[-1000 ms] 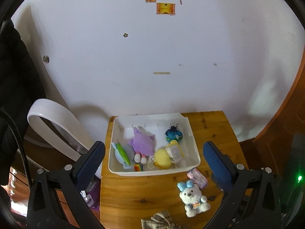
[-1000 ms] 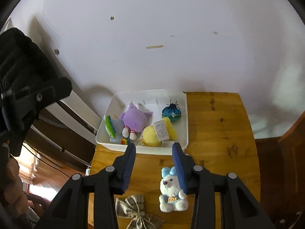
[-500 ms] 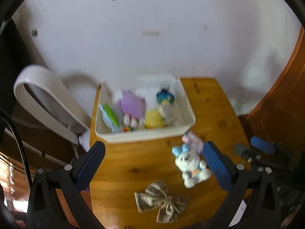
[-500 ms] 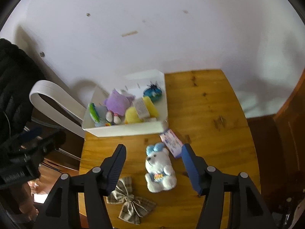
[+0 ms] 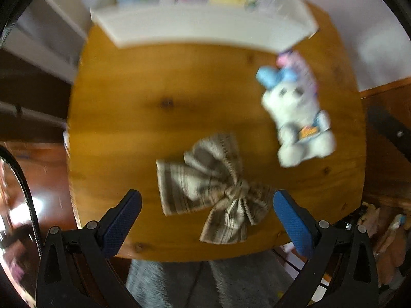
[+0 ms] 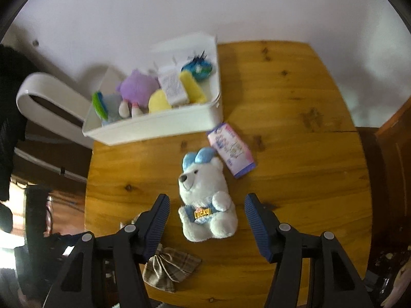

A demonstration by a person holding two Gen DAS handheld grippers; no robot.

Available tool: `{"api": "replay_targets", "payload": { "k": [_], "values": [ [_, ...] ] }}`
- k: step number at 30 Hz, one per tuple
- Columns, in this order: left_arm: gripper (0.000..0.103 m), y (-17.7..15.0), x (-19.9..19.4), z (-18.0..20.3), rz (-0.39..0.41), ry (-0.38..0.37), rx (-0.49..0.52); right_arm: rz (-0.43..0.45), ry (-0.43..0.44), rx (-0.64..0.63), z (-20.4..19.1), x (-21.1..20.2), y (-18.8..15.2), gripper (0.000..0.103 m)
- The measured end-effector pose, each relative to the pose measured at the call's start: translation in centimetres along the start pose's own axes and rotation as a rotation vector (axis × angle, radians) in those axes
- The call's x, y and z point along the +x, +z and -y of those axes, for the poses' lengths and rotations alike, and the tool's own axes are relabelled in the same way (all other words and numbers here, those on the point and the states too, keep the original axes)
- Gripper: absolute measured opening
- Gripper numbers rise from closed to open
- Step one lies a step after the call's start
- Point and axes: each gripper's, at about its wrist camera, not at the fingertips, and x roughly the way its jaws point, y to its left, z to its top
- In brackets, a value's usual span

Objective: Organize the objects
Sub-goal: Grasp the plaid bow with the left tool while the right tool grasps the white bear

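A plaid fabric bow (image 5: pixel 213 187) lies on the wooden table (image 5: pixel 143 128), between the fingers of my open, empty left gripper (image 5: pixel 205 213). A white teddy bear with a blue bow (image 6: pixel 205 200) lies between the fingers of my open, empty right gripper (image 6: pixel 206 215); it also shows in the left wrist view (image 5: pixel 298 123). A pink and purple packet (image 6: pixel 231 152) lies beside the bear's head. A white bin (image 6: pixel 164 125) holding several soft toys stands at the table's back left; it also shows in the left wrist view (image 5: pixel 200 28).
A white wall (image 6: pixel 231 7) rises behind the table. A white curved object (image 6: pixel 48 95) stands left of the bin. The bow shows partly under the right gripper's left finger (image 6: pixel 172 269). The table's right half (image 6: pixel 308 133) is bare wood.
Both grippers have moved down and closer to the table. The left one now straddles the bow, the right one the bear. The right gripper's fingers have opened wider.
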Motion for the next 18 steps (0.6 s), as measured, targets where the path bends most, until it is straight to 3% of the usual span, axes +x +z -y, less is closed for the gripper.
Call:
{"api": "replay_targets", "payload": {
  "k": [2,7,13,18],
  "values": [
    [0.102,-0.4,2.2,-0.4,-0.056,0.005,-0.039,-0.019,-0.007,-0.025,-0.5,1.2,-0.1,0.061],
    [0.102,-1.2,6.3,-1.6,-0.189,-0.09,-0.168,-0.064,-0.055,-0.079,-1.2,4.0,-0.4,0.061],
    [0.102,-1.9,7.5,-0.9,-0.229,-0.119,-0.189,-0.112,-0.056,-0.105,-1.0,5.9,-0.5,0.061],
    [0.102,-2.1,7.9,0.0,-0.233,-0.09,-0.188,-0.145,-0.052,-0.101,-0.6,7.3,-0.3,0.062]
  ]
}}
